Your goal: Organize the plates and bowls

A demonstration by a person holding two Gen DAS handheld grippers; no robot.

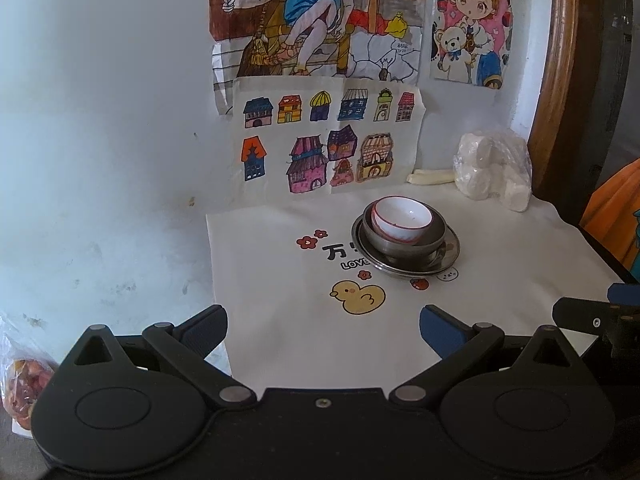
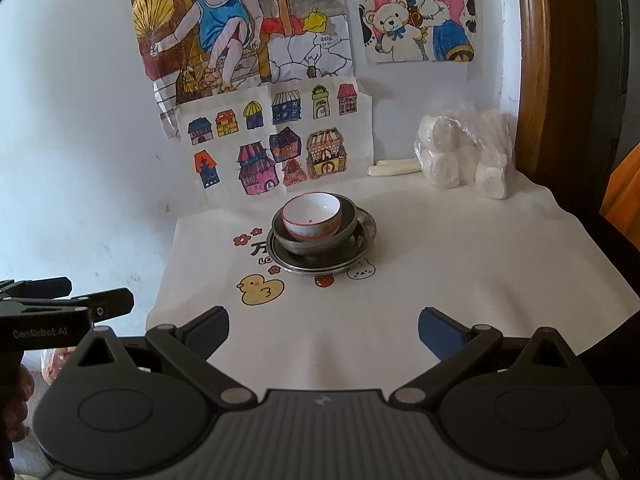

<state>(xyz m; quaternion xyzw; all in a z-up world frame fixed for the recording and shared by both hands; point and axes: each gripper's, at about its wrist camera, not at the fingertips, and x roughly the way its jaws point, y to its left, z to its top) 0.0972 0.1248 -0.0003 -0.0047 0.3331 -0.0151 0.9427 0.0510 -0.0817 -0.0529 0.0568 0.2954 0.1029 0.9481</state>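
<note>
Stack sits nested, both tongs released.
White bowl [image 2: 312, 216] tilts inside the steel bowl [image 2: 316, 236] on the metal plate [image 2: 362, 240]; left gripper [image 1: 323, 330] and right gripper [image 2: 323, 330] gape empty, well back.

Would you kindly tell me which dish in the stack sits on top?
The white ceramic bowl with a red rim; it nests inside the dark metal bowl, which rests on the steel plate.

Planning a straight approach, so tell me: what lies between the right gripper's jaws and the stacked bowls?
Only the white cloth with its printed yellow duck; no object stands before the stacked bowls. The right wrist view shows it, with the right gripper open.
</note>
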